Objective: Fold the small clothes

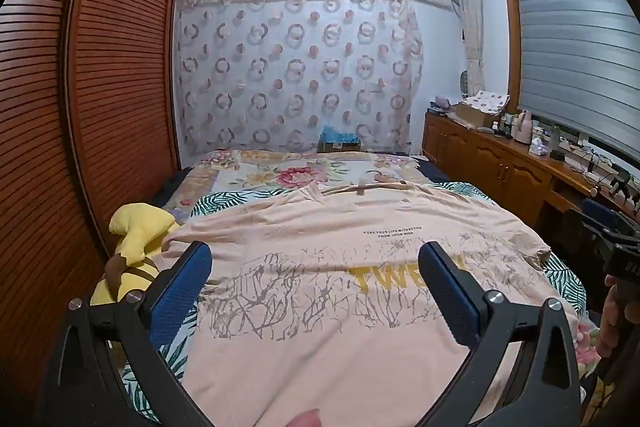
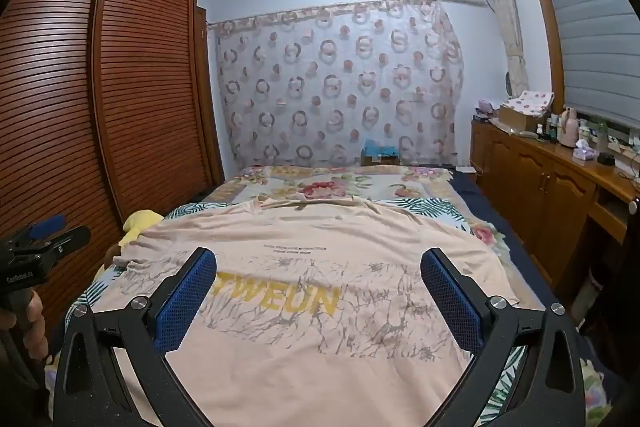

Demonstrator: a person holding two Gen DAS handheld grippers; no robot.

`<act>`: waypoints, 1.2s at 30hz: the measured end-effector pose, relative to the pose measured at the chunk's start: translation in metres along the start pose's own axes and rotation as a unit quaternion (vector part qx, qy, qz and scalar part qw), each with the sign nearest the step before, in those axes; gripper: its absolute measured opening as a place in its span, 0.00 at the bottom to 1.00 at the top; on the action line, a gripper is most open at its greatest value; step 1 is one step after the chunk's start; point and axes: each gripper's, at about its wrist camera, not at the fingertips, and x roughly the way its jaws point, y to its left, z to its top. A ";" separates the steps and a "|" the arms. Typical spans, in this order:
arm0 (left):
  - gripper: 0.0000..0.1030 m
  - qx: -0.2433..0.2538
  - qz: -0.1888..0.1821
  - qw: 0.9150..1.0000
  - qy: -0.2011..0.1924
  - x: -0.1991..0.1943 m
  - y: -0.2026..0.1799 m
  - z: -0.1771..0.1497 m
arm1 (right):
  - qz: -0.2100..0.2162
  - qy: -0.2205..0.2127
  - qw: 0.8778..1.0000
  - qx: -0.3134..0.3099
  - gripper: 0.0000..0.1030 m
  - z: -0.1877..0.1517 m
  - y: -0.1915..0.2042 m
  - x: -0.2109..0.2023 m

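Both tongs hover over the near hem of the shirt (image 1: pixel 320 267), above the cloth and gripping nothing. The left tongs (image 1: pixel 316 291) stand with their blue pads wide apart; the right tongs (image 2: pixel 318 297) likewise, pads wide apart. The shirt, peach with a yellow word and a branch print, lies spread flat and face up on the bed (image 2: pixel 400 187), hem near, collar far, its sleeves reaching out left and right. No fold shows yet, so this looks like the start: the shirt is laid out and the first fold is still to make. The next move likely calls for each pair to come down on an edge or a sleeve, pinch only the shirt and not the sheet beneath, then carry it across evenly. At the left edge a yellow plush (image 1: pixel 136 247) lies just beside the left sleeve and may snag it.
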 end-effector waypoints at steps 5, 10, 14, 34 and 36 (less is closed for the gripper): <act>1.00 0.004 0.003 1.000 0.001 0.001 -0.002 0.001 | 0.000 0.000 1.000 0.000 0.99 0.000 0.000 -0.001; 1.00 0.004 0.002 1.000 -0.001 -0.003 -0.007 0.002 | -0.003 -0.004 1.000 -0.004 0.99 -0.001 0.005 0.001; 1.00 0.005 0.004 1.000 0.000 -0.003 -0.009 0.003 | -0.001 -0.003 1.000 -0.002 0.99 -0.002 0.003 0.001; 1.00 0.008 0.003 1.000 -0.005 -0.005 -0.009 0.000 | 0.003 0.001 1.000 0.000 0.99 0.000 0.002 0.002; 1.00 0.008 0.003 1.000 -0.005 -0.005 -0.009 0.000 | 0.003 0.001 1.000 0.000 0.99 0.000 0.002 0.002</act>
